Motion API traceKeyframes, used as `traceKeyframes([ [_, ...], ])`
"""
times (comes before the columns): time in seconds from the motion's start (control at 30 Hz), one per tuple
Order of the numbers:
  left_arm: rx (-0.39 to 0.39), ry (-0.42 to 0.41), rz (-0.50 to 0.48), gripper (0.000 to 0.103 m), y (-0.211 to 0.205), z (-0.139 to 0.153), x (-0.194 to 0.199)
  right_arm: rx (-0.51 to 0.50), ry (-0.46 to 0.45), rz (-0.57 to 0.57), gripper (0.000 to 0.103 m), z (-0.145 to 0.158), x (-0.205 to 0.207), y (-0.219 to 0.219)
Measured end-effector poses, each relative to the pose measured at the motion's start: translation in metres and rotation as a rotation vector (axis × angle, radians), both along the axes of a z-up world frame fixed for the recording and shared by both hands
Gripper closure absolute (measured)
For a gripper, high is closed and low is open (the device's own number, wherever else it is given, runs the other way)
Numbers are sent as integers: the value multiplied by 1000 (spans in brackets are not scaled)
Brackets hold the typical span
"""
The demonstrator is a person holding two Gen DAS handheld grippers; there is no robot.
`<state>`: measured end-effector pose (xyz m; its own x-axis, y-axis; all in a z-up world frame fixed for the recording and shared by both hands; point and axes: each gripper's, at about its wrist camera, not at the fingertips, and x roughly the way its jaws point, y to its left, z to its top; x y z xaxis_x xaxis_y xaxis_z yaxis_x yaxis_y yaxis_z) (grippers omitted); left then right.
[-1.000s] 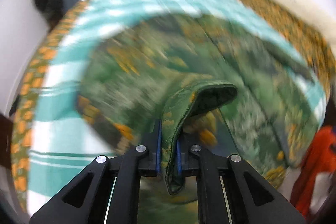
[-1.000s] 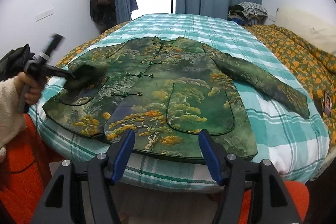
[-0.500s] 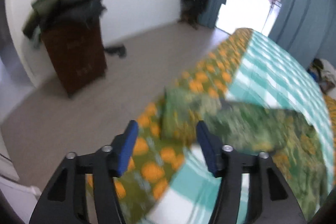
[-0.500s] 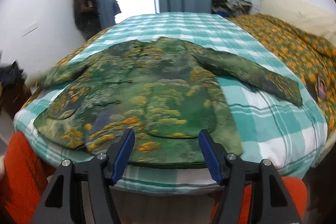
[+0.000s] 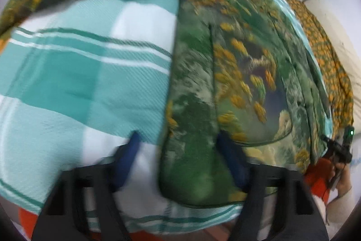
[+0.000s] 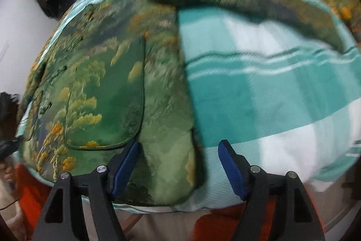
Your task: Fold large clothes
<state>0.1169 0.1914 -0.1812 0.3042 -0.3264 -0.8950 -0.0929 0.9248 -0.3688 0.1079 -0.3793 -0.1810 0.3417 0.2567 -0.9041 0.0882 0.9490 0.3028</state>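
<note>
At the bed's near edge both grippers have dropped from a higher view: left gripper [image 5: 178, 157] closing, right gripper [image 6: 178, 164] opening, each straddling a hem corner of the jacket [image 6: 108, 83], nothing clamped; sleeves spread behind.

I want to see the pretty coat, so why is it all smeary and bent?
Left wrist view: motion blur smears the green jacket and the left gripper. Right wrist view: the jacket is smeared too, but the right gripper looks sharper. In both, the fisheye lens bulges the checked bedspread round.
</note>
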Motion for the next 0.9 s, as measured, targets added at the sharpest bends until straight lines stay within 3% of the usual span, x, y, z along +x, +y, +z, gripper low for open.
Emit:
traceKeyframes([
  [0.07,-14,-7,-22,85,-6,3,-3,31,-14,-11,34,1,-3,0],
  [0.1,-13,-13,-23,89,-8,5,-5,65,-21,-2,53,3,-5,1],
  [0.23,11,-49,-34,91,-14,20,-11,42,-62,2,86,14,-12,10],
  [0.43,46,-57,-69,92,-21,21,-23,11,-111,0,89,43,-34,15],
  [0.53,66,-48,-63,88,-15,18,-29,-3,-102,-7,89,41,-45,16],
  [0.63,136,-66,-34,70,-13,29,-26,-68,-122,-6,82,43,-43,26],
  [0.67,175,-80,-22,59,-10,36,-28,-89,-127,-28,78,46,-41,27],
  [0.7,216,-112,-12,43,-10,47,-28,-92,-131,-52,60,49,-39,27],
  [0.73,241,-142,-6,35,-8,57,-31,-101,-139,-77,44,54,-36,27],
  [0.8,293,-243,20,14,-8,88,-33,-135,-189,-107,42,67,-37,25],
  [0.9,315,-361,56,4,-12,122,-35,-207,-248,-124,41,85,-42,29],
])
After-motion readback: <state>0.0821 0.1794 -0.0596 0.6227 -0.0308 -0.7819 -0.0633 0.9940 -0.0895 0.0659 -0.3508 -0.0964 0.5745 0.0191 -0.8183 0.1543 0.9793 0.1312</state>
